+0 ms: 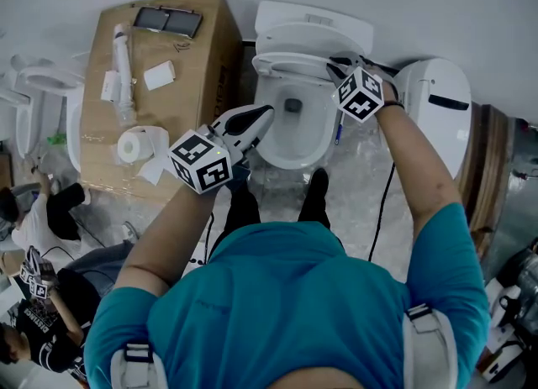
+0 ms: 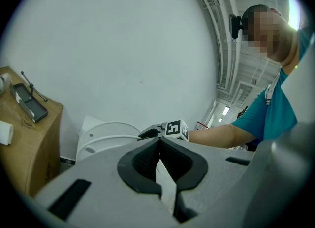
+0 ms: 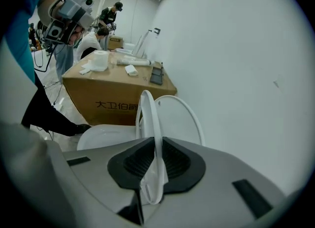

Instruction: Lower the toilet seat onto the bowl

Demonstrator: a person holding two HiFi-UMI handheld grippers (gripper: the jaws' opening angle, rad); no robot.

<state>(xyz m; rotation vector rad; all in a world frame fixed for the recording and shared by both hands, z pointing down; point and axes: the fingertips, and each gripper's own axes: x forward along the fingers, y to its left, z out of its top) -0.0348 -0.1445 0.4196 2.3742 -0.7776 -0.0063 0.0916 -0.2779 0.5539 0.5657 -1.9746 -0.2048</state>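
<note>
1. Cardboard box (image 3: 118, 91), side panel, right gripper view: one line of dark printed Chinese characters, 大卫伯爵. The last character lies close to the edge of the raised toilet seat (image 3: 147, 123) and is less certain.
2. Left gripper (image 1: 269, 111) and right gripper (image 1: 334, 64): black-and-white square markers on their cubes. These are coded patterns, not letters.
3. Black shirt (image 1: 38, 328) of a person at lower left, head view: white print, too small to read.

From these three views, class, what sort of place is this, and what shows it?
Probably a workshop or test hall, not a home bathroom: the toilet stands beside a cardboard box, a second toilet sits nearby, under exposed ceiling pipes.
</note>
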